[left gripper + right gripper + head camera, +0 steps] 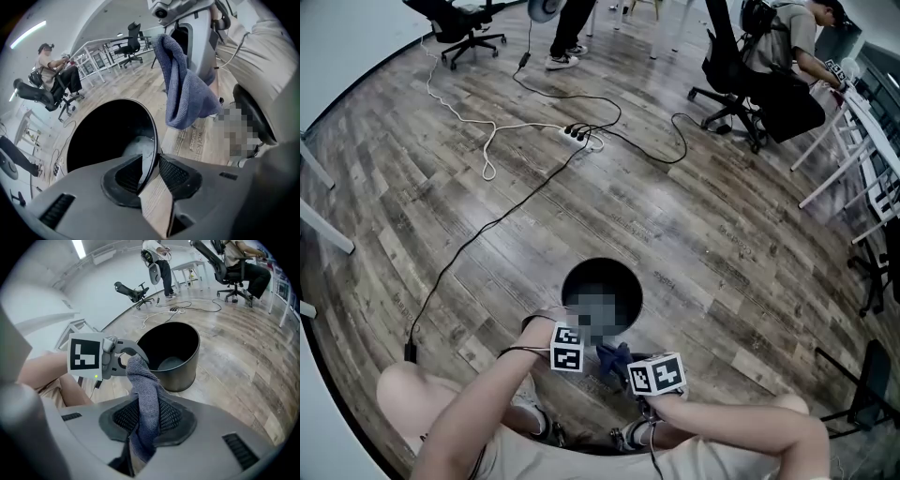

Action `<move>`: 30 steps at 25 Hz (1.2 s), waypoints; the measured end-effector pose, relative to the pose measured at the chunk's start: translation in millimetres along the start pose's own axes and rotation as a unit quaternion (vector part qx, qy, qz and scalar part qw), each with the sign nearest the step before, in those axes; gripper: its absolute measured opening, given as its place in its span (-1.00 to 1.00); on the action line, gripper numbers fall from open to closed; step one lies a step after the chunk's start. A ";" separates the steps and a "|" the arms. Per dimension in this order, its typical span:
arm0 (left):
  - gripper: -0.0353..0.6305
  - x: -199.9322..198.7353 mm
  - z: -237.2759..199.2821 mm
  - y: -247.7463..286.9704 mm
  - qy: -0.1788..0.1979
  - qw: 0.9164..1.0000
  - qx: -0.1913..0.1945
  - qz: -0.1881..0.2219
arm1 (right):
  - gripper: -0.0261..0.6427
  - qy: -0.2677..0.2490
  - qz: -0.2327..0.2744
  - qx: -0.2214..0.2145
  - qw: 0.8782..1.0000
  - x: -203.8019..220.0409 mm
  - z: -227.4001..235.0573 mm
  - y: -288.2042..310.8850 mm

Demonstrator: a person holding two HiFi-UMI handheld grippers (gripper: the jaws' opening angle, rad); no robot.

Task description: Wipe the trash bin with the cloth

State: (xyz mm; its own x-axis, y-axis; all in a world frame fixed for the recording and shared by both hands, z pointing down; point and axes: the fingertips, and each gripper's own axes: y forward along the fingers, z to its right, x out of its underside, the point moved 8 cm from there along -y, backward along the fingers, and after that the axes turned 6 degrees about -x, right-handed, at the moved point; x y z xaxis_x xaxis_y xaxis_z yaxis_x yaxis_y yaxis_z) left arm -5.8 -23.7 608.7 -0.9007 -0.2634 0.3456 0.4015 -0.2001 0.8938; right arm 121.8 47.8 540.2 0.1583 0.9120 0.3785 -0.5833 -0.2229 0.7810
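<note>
Nearest the person, the right gripper is clenched on a blue-grey terry cloth, which bunches up between its pads. The cloth hangs just beside the black round trash bin, on the person's side and above its rim, touching nothing.

The left gripper straddles the bin's near rim. Its jaws stand a little apart, one pad inside and one outside, and they do not look clamped.

I judge that wiping is not in contact at this instant, since the cloth is held clear of the bin. The next move calls for lowering the cloth onto the rim or wall, with the left jaws closing enough to steady the bin.

The left gripper view alone shows the rim running between the pads; in the head view a marker cube and a patch cover that spot. The right gripper view alone shows the bin's outer wall and pale bottom.

Beyond the bin, on the wooden floor, lie a white power strip and trailing cables. Farther off, a person sits on a black office chair.
</note>
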 end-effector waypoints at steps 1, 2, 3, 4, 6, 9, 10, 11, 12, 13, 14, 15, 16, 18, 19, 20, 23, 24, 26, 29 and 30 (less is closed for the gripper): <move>-0.52 -0.3 -0.7 0.1 -0.002 1.000 0.002 0.000 | -0.67 0.006 0.000 -0.002 1.000 -1.4 0.3 3.2; -0.52 -0.7 -1.6 0.0 -0.004 1.000 0.004 0.001 | -0.67 0.007 -0.002 -0.004 1.000 -2.4 0.3 6.3; -0.52 -1.0 -2.5 -0.2 -0.008 1.000 0.005 0.001 | -0.67 0.002 -0.005 -0.003 1.000 -3.0 0.2 9.3; -0.52 -1.5 -3.2 -0.3 -0.011 1.000 0.006 0.002 | -0.67 -0.008 -0.007 -0.002 1.000 -3.5 0.4 12.3; -0.52 -3.5 -4.0 0.1 -0.017 1.000 0.006 0.001 | -0.67 -0.018 -0.011 0.003 1.000 -3.7 4.5 19.3; -0.54 -10.1 -2.5 1.8 -0.028 1.000 0.006 -0.006 | -0.67 0.000 -0.013 0.011 1.000 -4.1 16.6 30.3; -0.56 -13.1 -1.9 2.5 -0.032 0.999 0.007 -0.008 | -0.67 -0.001 -0.011 0.017 1.000 -5.7 20.9 33.7; -0.57 -16.1 -1.2 3.0 -0.034 0.999 0.009 -0.010 | -0.67 -0.005 -0.007 0.025 1.000 -8.0 25.2 37.0; -0.58 -18.5 -0.3 3.4 -0.037 0.999 0.011 -0.011 | -0.67 -0.011 -0.002 0.036 0.999 -10.4 29.8 39.9; -0.59 -20.4 1.0 3.8 -0.038 0.999 0.012 -0.013 | -0.67 -0.017 0.003 0.046 0.999 -12.3 34.7 42.2; -0.60 -22.3 2.7 4.1 -0.037 0.999 0.012 -0.014 | -0.67 -0.022 0.007 0.055 0.998 -13.3 39.7 43.8; -0.61 -24.1 4.7 4.4 -0.033 0.999 0.012 -0.016 | -0.67 -0.026 0.009 0.062 0.998 -13.4 44.6 44.9; -0.63 -25.8 6.6 4.6 -0.027 0.999 0.010 -0.017 | -0.67 -0.030 0.010 0.069 0.997 -13.1 49.4 45.6; -0.67 -28.2 9.3 4.7 -0.014 1.000 0.008 -0.018 | -0.67 -0.037 0.009 0.079 0.996 -12.0 58.3 47.7; -0.69 -29.0 10.0 4.6 -0.010 1.000 0.010 -0.017 | -0.67 -0.040 0.009 0.082 0.996 -11.4 62.7 49.9; -0.70 -29.5 10.5 4.8 -0.009 1.000 0.011 -0.015 | -0.67 -0.043 0.010 0.083 0.996 -10.2 67.3 53.2; -0.74 -30.6 12.6 5.3 -0.013 1.000 0.018 -0.008 | -0.67 -0.066 0.028 0.084 0.994 -2.7 81.6 66.2; -0.76 -30.7 12.9 5.4 -0.017 1.000 0.018 -0.005 | -0.67 -0.079 0.035 0.087 0.992 0.0 86.6 72.1; -0.76 -30.8 10.8 5.5 -0.025 1.000 0.017 -0.001 | -0.67 -0.105 0.044 0.096 0.989 3.5 98.5 87.0; -0.77 -30.9 9.8 4.6 -0.031 0.999 0.017 0.001 | -0.67 -0.126 0.040 0.112 0.985 11.5 116.5 111.6; -0.77 -30.5 11.1 4.5 -0.032 0.999 0.018 0.001 | -0.67 -0.131 0.037 0.116 0.984 15.5 120.9 119.1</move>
State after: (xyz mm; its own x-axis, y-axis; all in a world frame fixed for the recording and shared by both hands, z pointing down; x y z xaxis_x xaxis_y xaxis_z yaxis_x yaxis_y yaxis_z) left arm 21.6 -6.1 605.4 -0.9093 -0.2034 0.3632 0.3976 -0.1661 0.9024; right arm 151.0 -6.2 699.1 0.3399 0.7768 0.5301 -0.4081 -0.3860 0.8273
